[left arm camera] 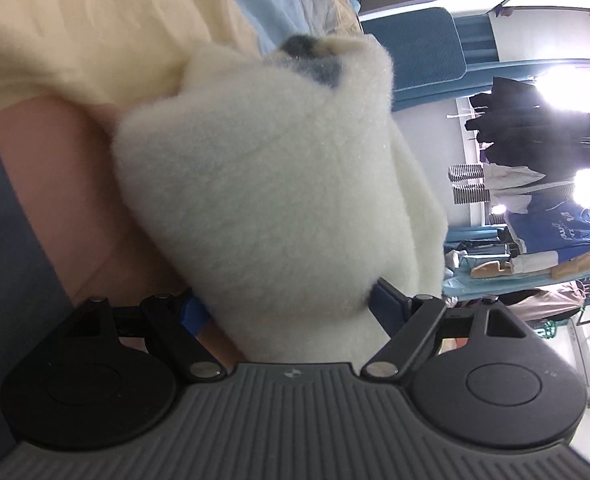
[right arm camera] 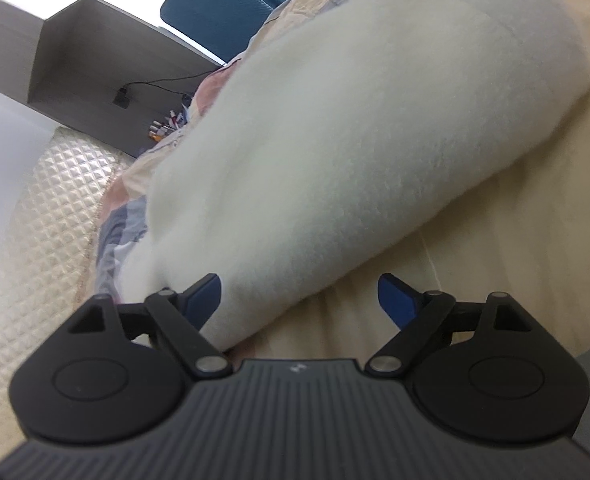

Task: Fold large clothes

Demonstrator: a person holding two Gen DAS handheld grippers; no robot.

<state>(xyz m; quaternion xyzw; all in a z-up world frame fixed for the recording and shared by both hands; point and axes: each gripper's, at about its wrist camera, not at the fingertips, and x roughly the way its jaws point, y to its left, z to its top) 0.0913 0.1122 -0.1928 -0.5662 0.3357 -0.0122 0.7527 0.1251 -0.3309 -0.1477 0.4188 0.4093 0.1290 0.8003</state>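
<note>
A thick white fleece garment with a dark blue-grey patch near its far end fills the left wrist view as a folded bundle. My left gripper has its blue pads wide apart, with the bundle lying between them. In the right wrist view the same white fleece lies folded on a cream bedsheet. My right gripper is open; its left pad touches the fleece's edge and its right pad is over the bare sheet.
The bed carries a cream, pink and blue patterned cover. A clothes rack with dark and blue garments stands beyond. A teal chair, a white desk and a quilted cream mat are nearby.
</note>
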